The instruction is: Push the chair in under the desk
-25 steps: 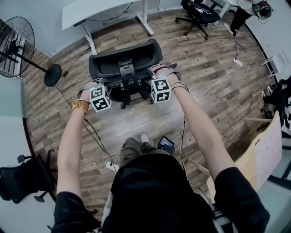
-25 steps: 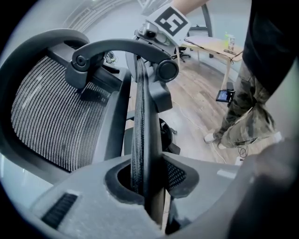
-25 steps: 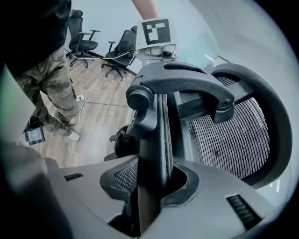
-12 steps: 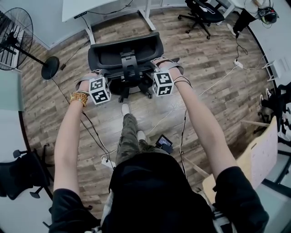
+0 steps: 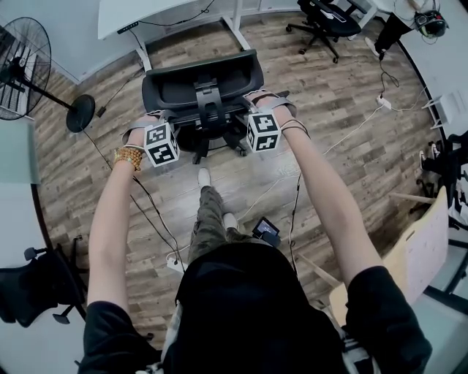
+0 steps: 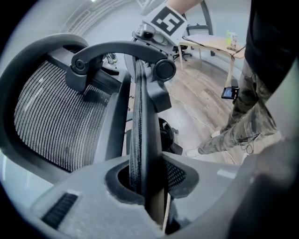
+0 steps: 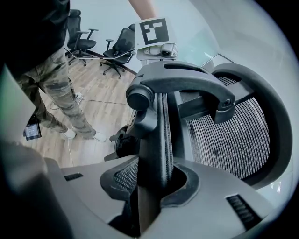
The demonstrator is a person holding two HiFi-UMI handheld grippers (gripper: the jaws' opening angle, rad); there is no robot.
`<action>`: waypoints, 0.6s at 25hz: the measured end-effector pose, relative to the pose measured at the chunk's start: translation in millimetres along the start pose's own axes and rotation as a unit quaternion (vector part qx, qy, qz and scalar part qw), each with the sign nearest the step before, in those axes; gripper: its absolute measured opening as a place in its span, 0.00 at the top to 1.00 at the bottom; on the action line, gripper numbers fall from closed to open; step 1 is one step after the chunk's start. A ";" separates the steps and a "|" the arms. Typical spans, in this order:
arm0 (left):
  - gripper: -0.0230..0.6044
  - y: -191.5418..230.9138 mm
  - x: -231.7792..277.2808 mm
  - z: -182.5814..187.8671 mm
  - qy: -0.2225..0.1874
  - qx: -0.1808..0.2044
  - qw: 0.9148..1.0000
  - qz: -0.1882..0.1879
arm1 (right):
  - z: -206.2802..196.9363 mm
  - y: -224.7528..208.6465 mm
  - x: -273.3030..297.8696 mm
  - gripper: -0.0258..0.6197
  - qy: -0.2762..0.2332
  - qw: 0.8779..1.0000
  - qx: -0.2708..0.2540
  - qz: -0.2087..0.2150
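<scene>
A black mesh office chair (image 5: pixel 201 84) stands with its back toward me, just short of the white desk (image 5: pixel 168 14) at the top of the head view. My left gripper (image 5: pixel 144 126) is shut on the left edge of the backrest (image 6: pixel 140 116), whose rim runs between the jaws of that gripper (image 6: pixel 145 182). On the opposite edge my right gripper (image 5: pixel 267 102) is clamped the same way. In the right gripper view the backrest rim (image 7: pixel 161 135) sits pinched in that gripper (image 7: pixel 154 182). The headrest arm (image 7: pixel 182 81) curves above it.
A standing fan (image 5: pixel 22 66) is at the left, its base (image 5: pixel 80 113) near the chair. Other black chairs stand at the back right (image 5: pixel 325 18) and lower left (image 5: pixel 36 288). Cables (image 5: pixel 153 219), a power strip (image 5: pixel 178 264) and a small device (image 5: pixel 267 231) lie on the wood floor.
The person has stepped one foot forward. The chair and both grippers have moved a little toward the desk. Both grips are unchanged.
</scene>
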State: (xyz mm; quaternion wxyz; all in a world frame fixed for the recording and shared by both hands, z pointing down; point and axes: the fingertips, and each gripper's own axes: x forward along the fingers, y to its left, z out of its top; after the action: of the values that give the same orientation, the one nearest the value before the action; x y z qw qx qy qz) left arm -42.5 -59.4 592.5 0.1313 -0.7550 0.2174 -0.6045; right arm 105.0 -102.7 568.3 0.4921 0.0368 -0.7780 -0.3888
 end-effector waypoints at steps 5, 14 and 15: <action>0.83 1.3 2.7 -1.5 -0.001 0.003 1.000 0.001 | -0.5 0.0 2.2 0.78 0.001 1.000 0.001 -0.001; 0.83 6.4 10.0 -3.6 -0.002 0.007 1.000 0.011 | -4.3 -1.5 10.2 0.79 0.005 1.000 0.001 0.000; 0.83 8.0 10.8 -3.7 -0.003 0.008 1.000 0.012 | -5.1 -2.6 10.8 0.79 0.006 1.000 0.001 0.001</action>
State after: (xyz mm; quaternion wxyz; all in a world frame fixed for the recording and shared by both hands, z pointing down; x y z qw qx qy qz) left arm -45.6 -71.3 598.9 0.1451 -0.7529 0.2211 -0.6026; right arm 102.6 -112.2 575.7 0.4974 0.0391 -0.7754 -0.3871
